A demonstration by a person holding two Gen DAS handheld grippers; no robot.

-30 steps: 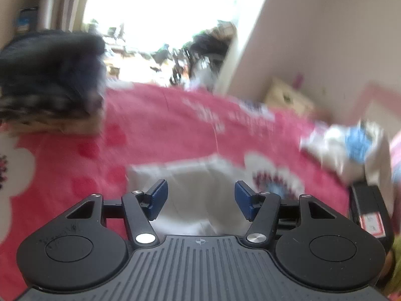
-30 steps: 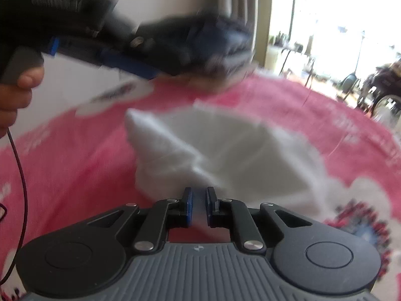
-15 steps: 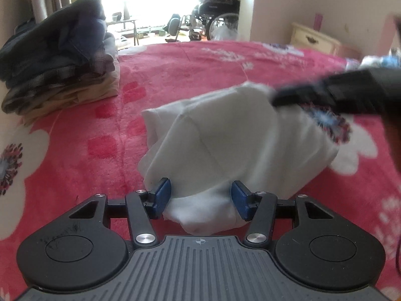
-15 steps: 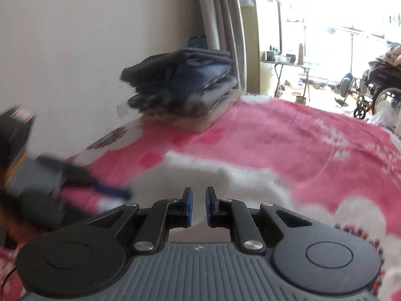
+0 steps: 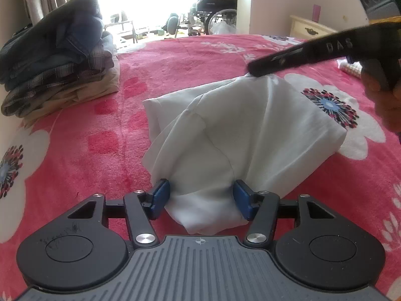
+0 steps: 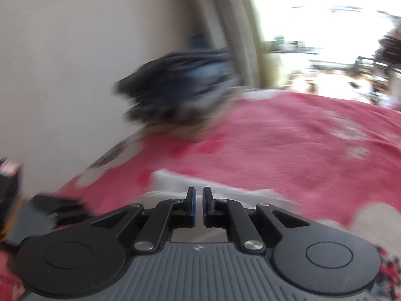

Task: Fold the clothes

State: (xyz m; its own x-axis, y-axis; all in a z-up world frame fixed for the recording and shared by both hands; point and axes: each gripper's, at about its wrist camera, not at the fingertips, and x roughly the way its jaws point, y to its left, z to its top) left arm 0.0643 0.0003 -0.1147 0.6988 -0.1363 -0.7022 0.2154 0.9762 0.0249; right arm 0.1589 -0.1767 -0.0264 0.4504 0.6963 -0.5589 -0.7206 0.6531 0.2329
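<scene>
1. The bed [image 5: 82, 130] under its pink flowered blanket fills both views; a bright doorway with a wheelchair [image 5: 215, 7] sits upper centre of the left view.
2. A folded clothes stack [image 5: 57, 57] rests upper left.
3. The white garment [image 5: 250, 135] lies mid-frame, half folded.
4. The left tongs [image 5: 201, 199] stand apart and are widening, cloth bunched between them; next they likely need to close on it.
5. The right tongs [image 6: 196, 207] are together, seemingly pinching the far corner, though that view is blurred.
</scene>
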